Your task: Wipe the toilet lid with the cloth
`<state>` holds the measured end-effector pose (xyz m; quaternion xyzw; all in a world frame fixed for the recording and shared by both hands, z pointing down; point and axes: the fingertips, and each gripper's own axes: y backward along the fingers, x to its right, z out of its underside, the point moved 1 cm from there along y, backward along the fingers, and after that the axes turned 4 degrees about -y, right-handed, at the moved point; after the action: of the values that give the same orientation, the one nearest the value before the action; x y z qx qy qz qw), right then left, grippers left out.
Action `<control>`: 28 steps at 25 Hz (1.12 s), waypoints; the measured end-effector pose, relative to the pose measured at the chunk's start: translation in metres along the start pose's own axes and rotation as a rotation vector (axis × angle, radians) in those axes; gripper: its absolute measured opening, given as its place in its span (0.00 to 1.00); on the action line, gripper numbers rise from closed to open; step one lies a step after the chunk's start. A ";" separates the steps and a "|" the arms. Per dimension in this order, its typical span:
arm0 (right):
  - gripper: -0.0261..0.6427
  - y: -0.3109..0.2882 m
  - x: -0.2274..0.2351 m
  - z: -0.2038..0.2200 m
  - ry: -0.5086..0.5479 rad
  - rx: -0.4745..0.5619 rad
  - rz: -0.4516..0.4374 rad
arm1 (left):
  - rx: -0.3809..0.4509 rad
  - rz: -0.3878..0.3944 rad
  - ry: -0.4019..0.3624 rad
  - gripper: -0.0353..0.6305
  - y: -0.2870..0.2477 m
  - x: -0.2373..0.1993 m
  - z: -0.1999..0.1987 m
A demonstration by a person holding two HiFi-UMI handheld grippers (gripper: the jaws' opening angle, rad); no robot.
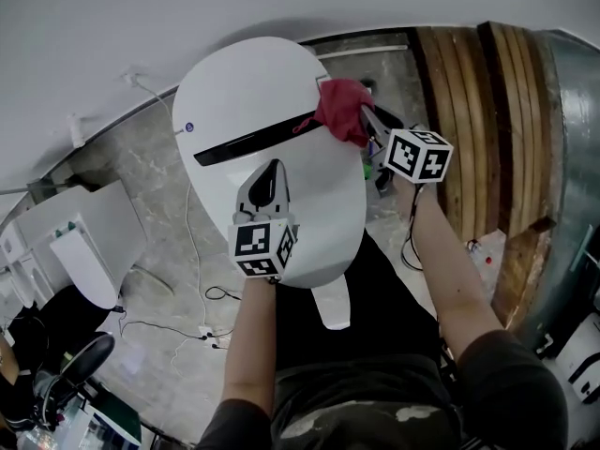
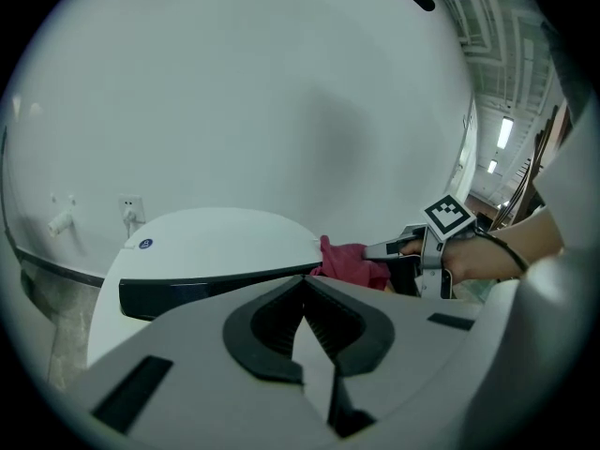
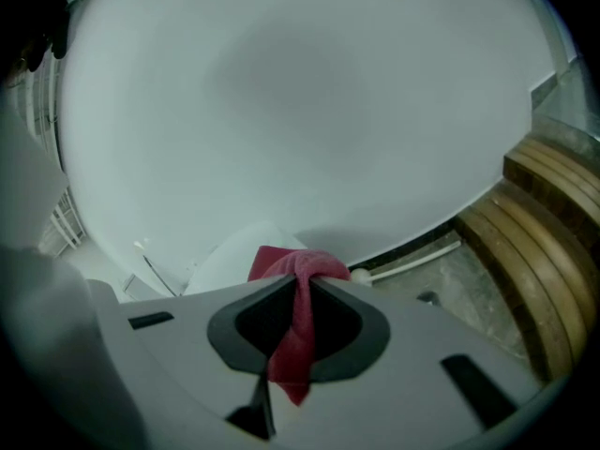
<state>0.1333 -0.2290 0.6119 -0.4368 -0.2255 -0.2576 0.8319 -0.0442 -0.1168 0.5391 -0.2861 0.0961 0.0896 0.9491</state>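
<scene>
Our right gripper pinches the crumpled red cloth at the glossy white oval toilet lid's right rear edge. Our left gripper, jaws pressed together and empty, hangs over the lid's middle. Close on its right stand brown wooden slats.

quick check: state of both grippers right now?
Left gripper: tongs closed, empty.
Right gripper: tongs closed on the crumpled red cloth.

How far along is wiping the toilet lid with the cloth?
Done: the red cloth is clamped in the right gripper. In hand: cloth at the toilet lid's back right edge. Remaining: wiping across the lid; left gripper shut, empty above it.
</scene>
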 end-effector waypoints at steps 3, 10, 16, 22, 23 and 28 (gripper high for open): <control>0.10 0.006 -0.005 0.000 -0.001 0.011 -0.009 | 0.004 0.003 0.003 0.06 0.004 0.000 0.002; 0.10 0.019 -0.091 0.015 0.034 0.058 -0.096 | 0.020 0.006 -0.012 0.06 0.042 -0.042 0.010; 0.10 0.014 -0.193 0.063 0.031 0.072 -0.163 | 0.012 0.025 -0.046 0.06 0.097 -0.088 0.023; 0.10 -0.025 -0.275 0.141 0.044 -0.022 -0.228 | -0.003 0.006 -0.021 0.06 0.135 -0.140 0.044; 0.10 -0.032 -0.286 0.152 0.056 -0.042 -0.241 | -0.004 0.001 -0.013 0.06 0.141 -0.147 0.047; 0.10 -0.069 -0.314 0.201 0.118 -0.155 -0.284 | -0.026 -0.009 -0.001 0.06 0.156 -0.167 0.069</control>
<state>-0.1807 -0.0206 0.5690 -0.4474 -0.2150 -0.4143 0.7629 -0.2319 0.0310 0.5525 -0.2988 0.0930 0.0869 0.9458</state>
